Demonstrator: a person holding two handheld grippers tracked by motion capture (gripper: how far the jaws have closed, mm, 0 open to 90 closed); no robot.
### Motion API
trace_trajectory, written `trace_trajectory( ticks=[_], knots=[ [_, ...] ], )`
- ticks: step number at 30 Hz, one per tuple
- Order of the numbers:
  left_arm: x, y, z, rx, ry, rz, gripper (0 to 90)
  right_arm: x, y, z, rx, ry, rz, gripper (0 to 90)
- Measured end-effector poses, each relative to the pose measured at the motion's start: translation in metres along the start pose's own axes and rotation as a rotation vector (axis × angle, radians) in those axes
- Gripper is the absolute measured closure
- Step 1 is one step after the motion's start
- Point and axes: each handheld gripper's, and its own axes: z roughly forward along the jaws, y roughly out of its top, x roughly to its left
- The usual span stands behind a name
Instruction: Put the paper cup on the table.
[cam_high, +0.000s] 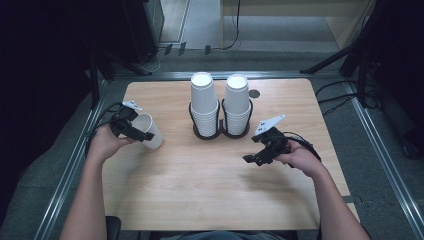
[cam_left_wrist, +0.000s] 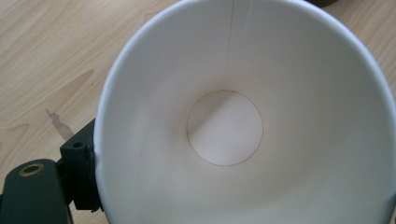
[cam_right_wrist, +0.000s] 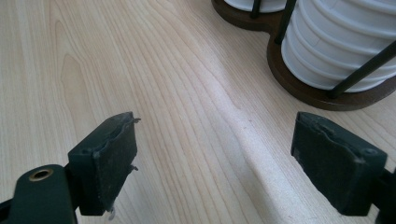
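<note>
One paper cup (cam_high: 148, 131) is being gripped at its rim by the left gripper (cam_high: 134, 131), tilted at the table's (cam_high: 210, 190) left. The right gripper (cam_high: 256, 158) is being held wide open, empty. Both stacks (cam_high: 220, 105) in the holder (cam_high: 221, 133) are probably still being worked through.

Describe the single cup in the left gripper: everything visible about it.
The cup is plain white, paper by its look, tapered, with a rolled rim, a side seam and a round flat bottom. It is empty. It lies tilted on its side, mouth toward the left gripper, whose jaws clamp its rim. It sits at the table's left side, apart from the two cup stacks.
</note>
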Motion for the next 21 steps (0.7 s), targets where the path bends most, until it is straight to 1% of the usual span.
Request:
trace_trajectory(
  ticks=[1, 2, 4, 13, 15, 21],
  knots=[
    [0.0008, -0.0004, 0.0023, 0.013, 0.008, -0.004, 9.2, 0.0001, -0.0002, 0.0010, 0.006, 0.000, -0.003, 14.6],
    [0.0008, -0.0004, 0.0023, 0.013, 0.008, -0.004, 9.0, 0.0001, -0.0002, 0.0010, 0.006, 0.000, -0.003, 14.6],
    [0.0012, -0.0008, 0.0073, 0.029, 0.012, -0.002, 8.9, 0.0011, 0.0002, 0.0021, 0.011, 0.001, -0.008, 14.6],
    [0.0002, 0.0004, 0.0091, 0.018, 0.033, -0.027, 7.8, 0.0017, 0.0003, 0.0023, 0.013, 0.002, -0.005, 14.6],
    [0.0007, 0.0004, 0.0091, 0.020, 0.033, -0.035, 7.5, 0.0017, 0.0004, 0.0021, 0.011, 0.002, -0.008, 14.6],
    [0.0008, -0.0002, 0.0095, 0.014, 0.032, -0.040, 6.8, 0.0020, 0.0004, 0.0025, 0.014, 0.003, -0.007, 14.6]
  ],
)
